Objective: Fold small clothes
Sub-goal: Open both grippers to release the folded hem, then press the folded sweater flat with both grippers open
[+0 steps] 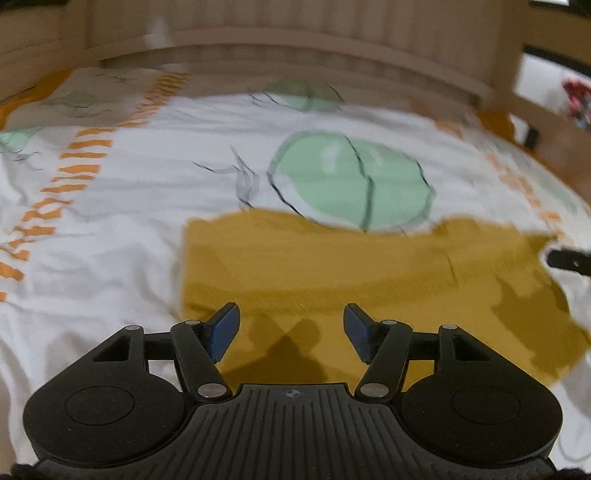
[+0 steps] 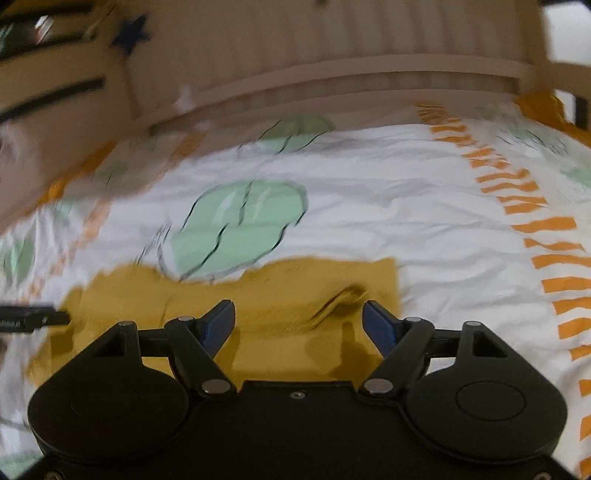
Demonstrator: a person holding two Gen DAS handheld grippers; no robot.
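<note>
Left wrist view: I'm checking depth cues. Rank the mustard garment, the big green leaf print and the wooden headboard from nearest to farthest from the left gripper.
1. Mustard garment, right under the left gripper.
2. Big green leaf print, on the sheet just beyond.
3. Wooden headboard, across the far end.

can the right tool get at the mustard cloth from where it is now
Probably yes. The right tool is open and poised right over the mustard cloth, which lies flat on the patterned sheet with nothing between them. The raised wrinkle just ahead looks like the easiest spot to pinch.
</note>
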